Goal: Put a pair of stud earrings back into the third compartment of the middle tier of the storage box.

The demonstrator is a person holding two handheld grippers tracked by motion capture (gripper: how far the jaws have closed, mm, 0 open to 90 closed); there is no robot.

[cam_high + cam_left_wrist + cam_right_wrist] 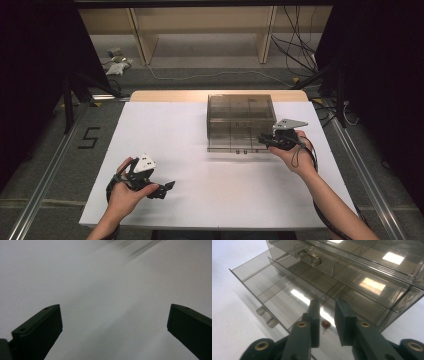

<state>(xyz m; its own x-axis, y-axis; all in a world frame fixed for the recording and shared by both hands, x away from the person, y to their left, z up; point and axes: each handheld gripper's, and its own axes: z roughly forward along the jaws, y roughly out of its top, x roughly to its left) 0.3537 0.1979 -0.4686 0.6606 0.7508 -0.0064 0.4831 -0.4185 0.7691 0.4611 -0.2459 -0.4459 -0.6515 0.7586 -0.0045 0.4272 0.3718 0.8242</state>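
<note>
- Smoked clear plastic drawer cabinet (241, 122): stands on the white table (200, 190), towards its far right, just beside the right gripper.
- Open drawer (287, 290): the lower drawer is pulled out of the cabinet and split by dividers into compartments; a small handle (265, 316) juts from its front wall.
- Small reddish-brown object (326, 324): lies on the floor of the drawer's near compartment, seen in the gap between the right jaws, with no pad pressing on it.
- Right gripper (327, 310): hangs over the open drawer at the cabinet's front right corner; its jaws stand a narrow gap apart and hold nothing.
- Left gripper (113, 315): rests low over the near left part of the table, well apart from the cabinet; its jaws are spread wide, with bare white surface between them.
</note>
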